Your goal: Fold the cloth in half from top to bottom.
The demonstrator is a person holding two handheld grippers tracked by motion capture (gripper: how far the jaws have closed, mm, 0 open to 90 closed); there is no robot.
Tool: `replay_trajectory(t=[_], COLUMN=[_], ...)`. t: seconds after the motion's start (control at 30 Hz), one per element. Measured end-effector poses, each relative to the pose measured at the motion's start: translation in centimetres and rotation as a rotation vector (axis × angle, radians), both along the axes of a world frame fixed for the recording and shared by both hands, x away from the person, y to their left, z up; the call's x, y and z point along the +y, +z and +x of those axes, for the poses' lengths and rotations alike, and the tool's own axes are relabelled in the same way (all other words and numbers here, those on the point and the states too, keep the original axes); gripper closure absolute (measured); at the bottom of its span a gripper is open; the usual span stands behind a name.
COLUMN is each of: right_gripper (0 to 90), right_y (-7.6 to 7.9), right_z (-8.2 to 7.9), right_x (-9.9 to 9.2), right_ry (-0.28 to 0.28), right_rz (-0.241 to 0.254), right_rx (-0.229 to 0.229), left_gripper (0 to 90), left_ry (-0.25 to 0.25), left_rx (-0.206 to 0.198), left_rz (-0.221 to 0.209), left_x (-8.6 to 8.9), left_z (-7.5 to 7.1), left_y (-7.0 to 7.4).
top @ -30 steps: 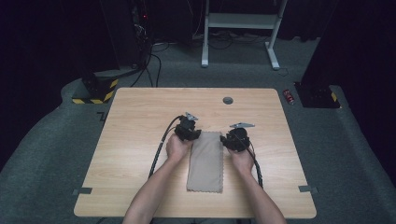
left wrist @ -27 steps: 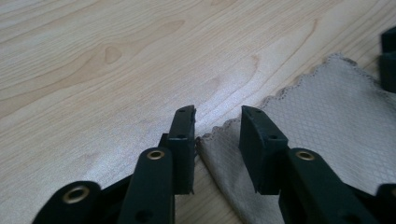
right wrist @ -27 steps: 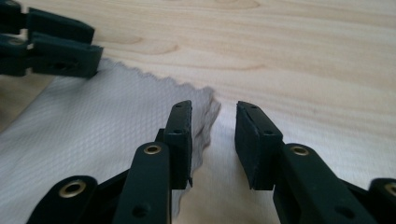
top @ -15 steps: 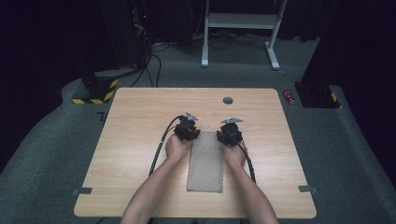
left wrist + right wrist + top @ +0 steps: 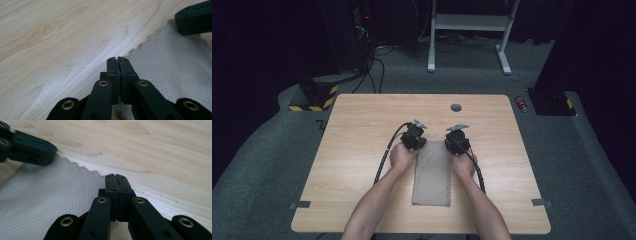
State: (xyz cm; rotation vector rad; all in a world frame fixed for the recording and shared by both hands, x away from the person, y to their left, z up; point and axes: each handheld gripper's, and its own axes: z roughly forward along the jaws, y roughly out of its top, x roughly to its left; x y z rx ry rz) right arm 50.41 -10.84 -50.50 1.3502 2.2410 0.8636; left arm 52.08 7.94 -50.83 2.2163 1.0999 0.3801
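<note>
Your left gripper [image 5: 117, 60] and right gripper [image 5: 116, 177] have just closed, each pinching a far corner of the cloth [image 5: 432, 172]. The grips look thin. Lift unevenly and a corner could slip free.

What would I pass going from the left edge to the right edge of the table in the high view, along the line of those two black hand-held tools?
Bare table → black cable → left gripper → far edge of the tan cloth → right gripper → bare wood again.
</note>
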Motion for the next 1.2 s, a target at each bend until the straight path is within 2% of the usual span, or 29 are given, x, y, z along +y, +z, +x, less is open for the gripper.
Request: replay_trajectory(t=[0.13, 0.17, 0.3, 0.47, 0.57, 0.63, 0.7, 0.77, 0.87, 0.97, 1.03, 1.07, 1.1, 1.2], right_gripper=[89.2, 89.2, 89.3, 89.3, 89.4, 89.4, 89.4, 89.5, 89.5, 89.6, 89.6, 89.6, 89.5, 89.5], right_y=[0.9, 1.0, 1.1, 1.2, 1.4, 1.8, 2.4, 2.9, 3.1, 3.5, 3.9, 4.1, 4.4, 5.1], right_z=[-0.3, -0.3, -0.4, -0.3, -0.3, -0.1, 0.0, -0.1, 0.2, 0.5, 0.7, 0.8, 1.0, 1.2], right_x=[-0.1, -0.2, -0.2, -0.3, -0.3, -0.2, 0.0, 0.2, 0.1, 0.1, 0.1, 0.2, 0.2, 0.3], right_ry=[0.020, 0.023, 0.032, 0.040, 0.045, 0.045, 0.046, 0.048, 0.052, 0.041, 0.041, 0.037, 0.040, 0.042], right_rz=[0.006, 0.016, 0.016, 0.028, 0.019, 0.005, 0.001, 0.002, -0.003, 0.016, 0.019, 0.017, 0.014, 0.025], right_rx=[-0.014, -0.008, -0.007, -0.006, -0.009, -0.003, -0.012, -0.026, -0.016, -0.018, -0.038, -0.030, -0.029, -0.052], left_gripper=[88.2, 88.3, 88.2, 88.1, 88.3, 88.4, 88.4, 88.5, 88.5, 88.5, 88.5, 88.5, 88.4, 88.3], left_ry=[0.007, 0.005, -0.009, -0.004, -0.013, -0.013, -0.013, -0.009, 0.002, 0.011, 0.029, 0.036, 0.037, 0.031], left_rx=[0.055, 0.057, 0.044, 0.043, 0.048, 0.058, 0.057, 0.056, 0.048, 0.027, 0.034, 0.041, 0.037, 0.009], left_rz=[-0.061, -0.061, -0.055, -0.093, -0.119, -0.123, -0.114, -0.126, -0.157, -0.177, -0.229, -0.245, -0.246, -0.215], left_x=[0.7, 0.8, 1.0, 1.5, 1.9, 1.9, 1.9, 2.2, 2.5, 2.8, 3.2, 3.3, 3.4, 3.3], left_z=[0.2, 0.2, 0.0, 0.0, 0.1, 0.3, 0.4, 0.5, 0.7, 0.8, 1.0, 1.2, 1.3, 1.3], left_y=[0.0, 0.1, 0.6, 1.2, 1.4, 1.4, 1.7, 2.0, 2.7, 3.3, 3.5, 3.6, 3.8, 4.6])
